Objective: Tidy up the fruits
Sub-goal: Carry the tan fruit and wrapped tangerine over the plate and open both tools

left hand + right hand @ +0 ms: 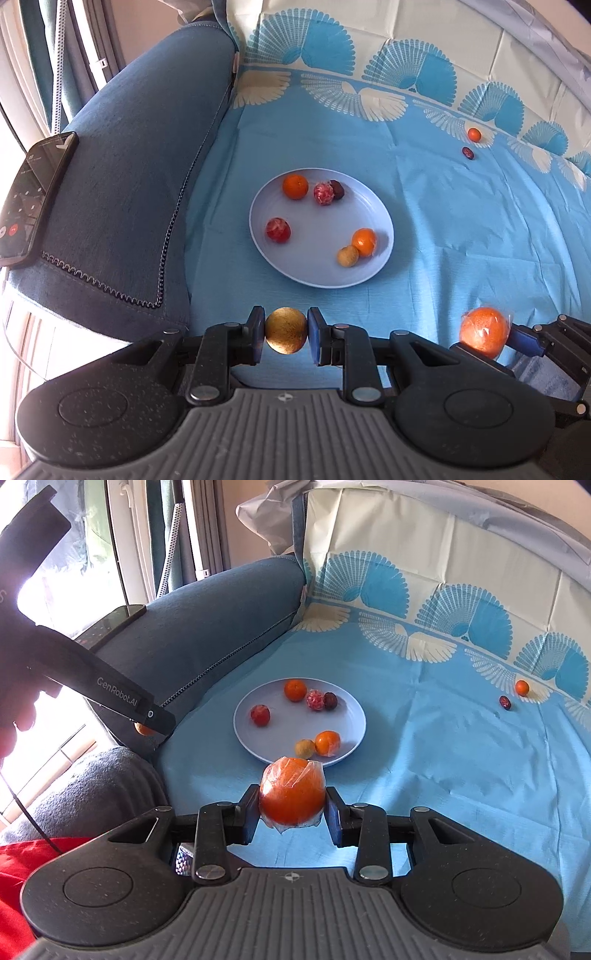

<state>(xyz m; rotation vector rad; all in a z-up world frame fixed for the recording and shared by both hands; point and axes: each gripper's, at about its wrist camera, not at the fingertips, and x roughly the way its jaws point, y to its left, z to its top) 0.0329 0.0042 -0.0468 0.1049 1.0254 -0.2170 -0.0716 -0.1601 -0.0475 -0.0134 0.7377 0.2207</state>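
Blue cloth (424,229) with a fan print covers the surface, and a pale plate (258,206) sits on it beside a blue armrest (140,155). On the plate lie two oranges, two red fruits, a dark fruit and a small tan one. The left gripper (286,334) is clenched on a round golden fruit (286,331), held above the cloth on the near side of the plate. The right gripper (291,805) grips a plastic-wrapped orange (291,792), also held near the plate's front rim. Far off toward the cloth's patterned border, a small orange (474,134) and a dark date (468,152) lie close together, well apart from the plate. A phone (33,195) rests on the armrest.
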